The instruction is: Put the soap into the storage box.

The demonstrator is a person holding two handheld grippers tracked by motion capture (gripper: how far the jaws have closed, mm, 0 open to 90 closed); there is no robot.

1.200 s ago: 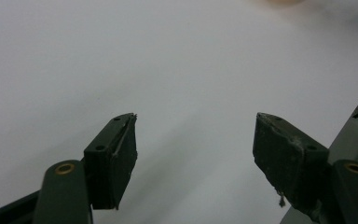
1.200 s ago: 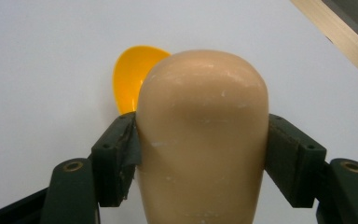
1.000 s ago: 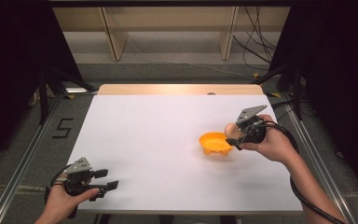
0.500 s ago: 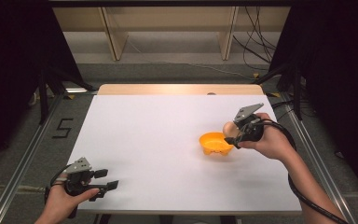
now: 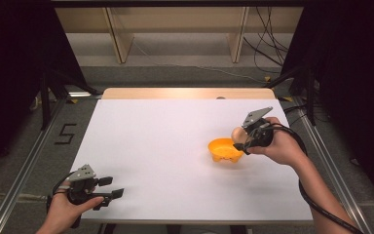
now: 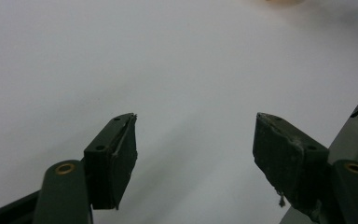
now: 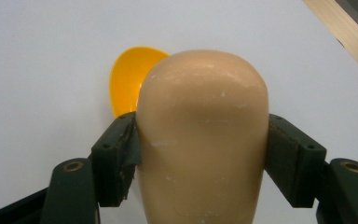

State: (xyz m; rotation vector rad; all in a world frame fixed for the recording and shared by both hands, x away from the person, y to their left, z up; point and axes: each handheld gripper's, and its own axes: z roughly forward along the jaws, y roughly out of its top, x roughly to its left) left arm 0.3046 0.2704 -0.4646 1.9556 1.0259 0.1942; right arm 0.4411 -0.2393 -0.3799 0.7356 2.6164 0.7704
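My right gripper [image 5: 240, 140] is shut on a smooth tan, rounded object [image 5: 237, 132], held just over the right rim of an orange bowl [image 5: 222, 149] on the white table. In the right gripper view both pads press the sides of the tan object [image 7: 203, 121], and the bowl [image 7: 126, 79] lies behind it to the left. At the table's front left corner, my left gripper [image 5: 112, 187] rests low in the hand. Its jaws [image 6: 196, 119] stand wide apart over bare white surface.
The white tabletop [image 5: 160, 131] ends in a wooden strip [image 5: 185, 93] at the far edge. Metal rails [image 5: 24, 170] run along both sides. A black cable [image 5: 321, 204] trails from the right gripper along the forearm. Shelf legs and loose cables stand beyond the table.
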